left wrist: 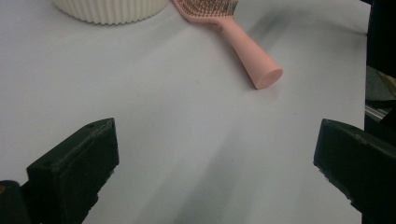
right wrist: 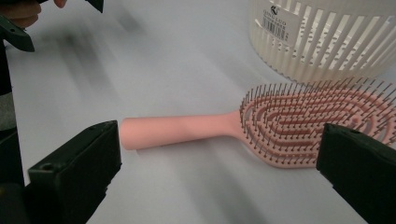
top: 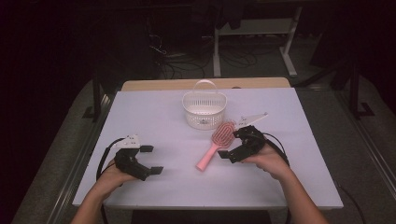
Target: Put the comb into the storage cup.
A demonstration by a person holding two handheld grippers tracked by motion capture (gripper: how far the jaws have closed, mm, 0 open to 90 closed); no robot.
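A pink hairbrush [top: 215,144] lies just beside a white basket [top: 204,109]. The right gripper [top: 236,143] is spread wide near the brush. The left gripper [top: 150,159] is spread too, holding nothing.

Both forearms are bare, each hand gripping a black two-jaw tool, left gripper [top: 150,160] and right gripper [top: 229,143], blocky jaws, grey three-cornered top plate, looping black cable.

I count one pink hairbrush [top: 216,143] and one white slatted basket [top: 204,108] on one white table [top: 154,116]. I have two grippers in hand, one left gripper [top: 151,159] and one right gripper [top: 230,145].
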